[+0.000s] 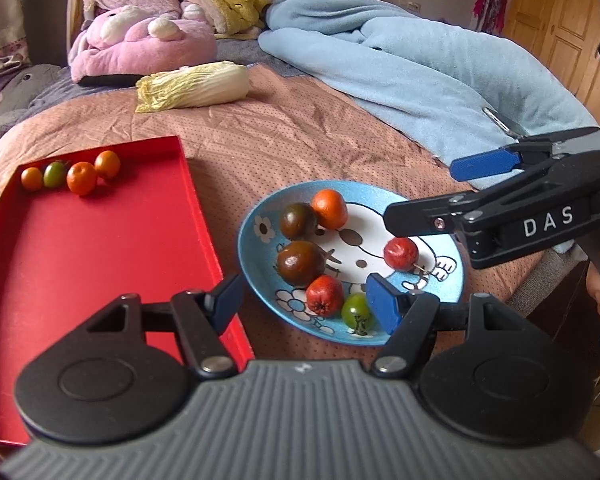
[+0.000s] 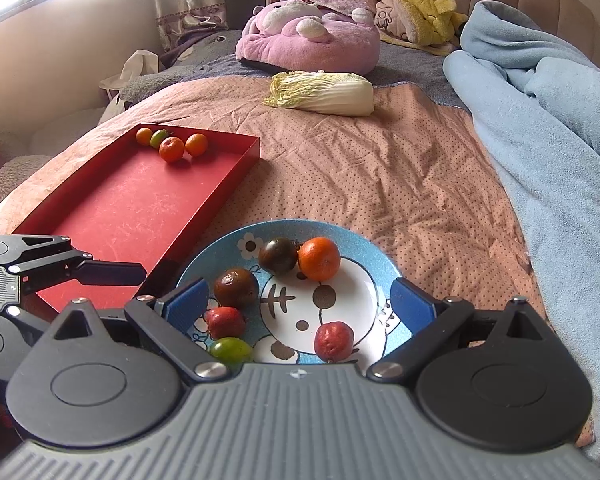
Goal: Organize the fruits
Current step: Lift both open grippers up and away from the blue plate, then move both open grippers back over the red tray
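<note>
On my far left sits the red tray on the bed's pinkish dotted quilt. At its far end four small fruits lie in a row: an orange one, a green one, a larger orange one and another orange one, each touching or just beside its neighbour.

My left tool hangs released, with nothing between its blue pads; one finger is over the tray's right wall, the other over the near rim of the plate.

Just right of the tray is the blue cartoon plate, holding six fruits. From the right wrist view, left to right: a dark brownish tomato, a wrinkled red fruit below it, a green tomato at the near rim, a second dark tomato touching an orange fruit at the far side, and another wrinkled red fruit apart on the right.

My right tool hovers above the plate, released and gripping nothing, its pads standing wide to either side of the plate's centre.

Farther back lie a napa cabbage and a pink plush pillow; a light blue blanket is heaped on the right.
</note>
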`<act>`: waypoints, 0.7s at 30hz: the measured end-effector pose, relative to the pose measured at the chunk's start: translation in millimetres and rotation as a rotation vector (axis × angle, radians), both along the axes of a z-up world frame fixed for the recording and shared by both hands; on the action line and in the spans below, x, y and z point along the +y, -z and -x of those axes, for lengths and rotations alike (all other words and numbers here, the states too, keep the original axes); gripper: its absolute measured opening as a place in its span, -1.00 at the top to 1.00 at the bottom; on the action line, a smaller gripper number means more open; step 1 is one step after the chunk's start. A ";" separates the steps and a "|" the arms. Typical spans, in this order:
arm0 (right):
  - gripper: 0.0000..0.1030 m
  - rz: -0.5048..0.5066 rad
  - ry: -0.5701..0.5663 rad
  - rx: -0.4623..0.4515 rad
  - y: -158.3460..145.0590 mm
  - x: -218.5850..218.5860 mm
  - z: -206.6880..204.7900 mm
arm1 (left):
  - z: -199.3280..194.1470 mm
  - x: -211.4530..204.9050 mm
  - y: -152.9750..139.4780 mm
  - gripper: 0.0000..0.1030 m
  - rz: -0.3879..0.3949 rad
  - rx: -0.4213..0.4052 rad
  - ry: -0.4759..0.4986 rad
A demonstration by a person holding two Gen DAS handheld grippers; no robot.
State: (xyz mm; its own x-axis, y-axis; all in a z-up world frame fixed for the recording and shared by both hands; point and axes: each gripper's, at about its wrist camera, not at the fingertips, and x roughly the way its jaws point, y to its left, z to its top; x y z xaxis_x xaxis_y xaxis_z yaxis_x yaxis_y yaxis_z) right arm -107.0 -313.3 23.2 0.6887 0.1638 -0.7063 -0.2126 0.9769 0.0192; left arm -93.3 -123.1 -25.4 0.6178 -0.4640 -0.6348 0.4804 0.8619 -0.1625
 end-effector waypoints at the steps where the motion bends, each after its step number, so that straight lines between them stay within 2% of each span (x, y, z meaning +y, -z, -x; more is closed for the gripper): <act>1: -0.93 -0.004 -0.006 -0.004 -0.9 3.7 -3.8 | -3.9 5.1 -0.6 -0.36 0.008 0.004 -0.033; 6: -0.93 -0.031 -0.043 -0.016 -2.2 22.7 -24.6 | -26.7 38.9 -3.6 -0.35 0.054 0.032 -0.217; 11: -0.93 -0.052 -0.087 -0.006 4.1 46.5 -46.7 | -45.1 69.0 -8.1 -0.35 0.061 0.039 -0.323; 14: -0.93 -0.063 -0.108 -0.001 8.5 59.3 -55.9 | -57.7 81.8 -9.7 -0.35 0.047 0.047 -0.344; 19: -0.93 -0.074 -0.154 0.003 16.2 84.5 -68.8 | -79.9 96.8 -12.9 -0.35 -0.023 0.009 -0.320; 21: -0.93 -0.076 -0.164 0.009 20.1 91.2 -74.3 | -89.2 103.5 -10.8 -0.35 -0.031 0.023 -0.327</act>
